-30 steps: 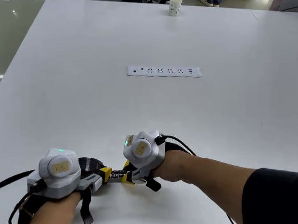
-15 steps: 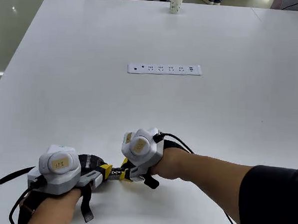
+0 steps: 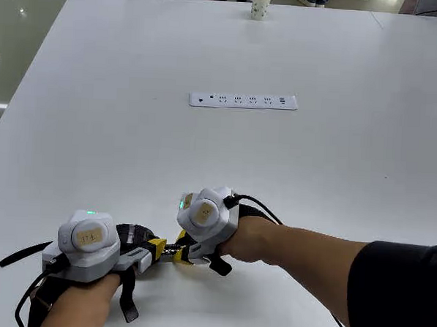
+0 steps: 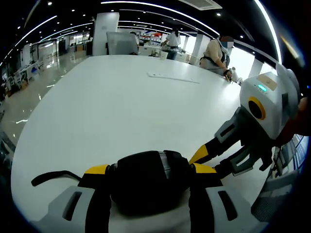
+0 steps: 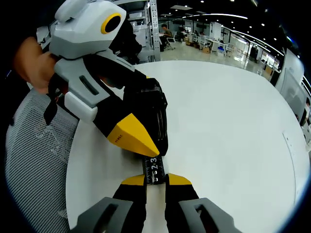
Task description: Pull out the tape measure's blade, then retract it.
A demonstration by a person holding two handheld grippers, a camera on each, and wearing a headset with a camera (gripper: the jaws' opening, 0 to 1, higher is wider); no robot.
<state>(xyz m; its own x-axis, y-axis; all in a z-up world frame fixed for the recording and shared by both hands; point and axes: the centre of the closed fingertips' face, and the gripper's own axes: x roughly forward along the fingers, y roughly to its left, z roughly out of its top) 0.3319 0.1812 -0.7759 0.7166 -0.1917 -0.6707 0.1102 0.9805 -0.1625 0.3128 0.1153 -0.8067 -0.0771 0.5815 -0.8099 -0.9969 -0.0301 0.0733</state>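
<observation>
A black tape measure sits low on the white table, near its front edge. My left gripper is shut on its case, which fills the space between the yellow-tipped jaws in the left gripper view. From the right, my right gripper faces it closely and is shut on the tip of the blade. In the right gripper view a short stretch of blade with black numbers runs from the case into the shut jaws. The left gripper's yellow fingertip lies just above it.
A white power strip lies mid-table, and a paper cup stands at the far edge. Bare white tabletop spreads to the right and ahead. A black strap trails left of the left gripper. People stand far off.
The right gripper has edged slightly closer to the tape measure, with the blade still pinched. The head camera has shifted a little.
</observation>
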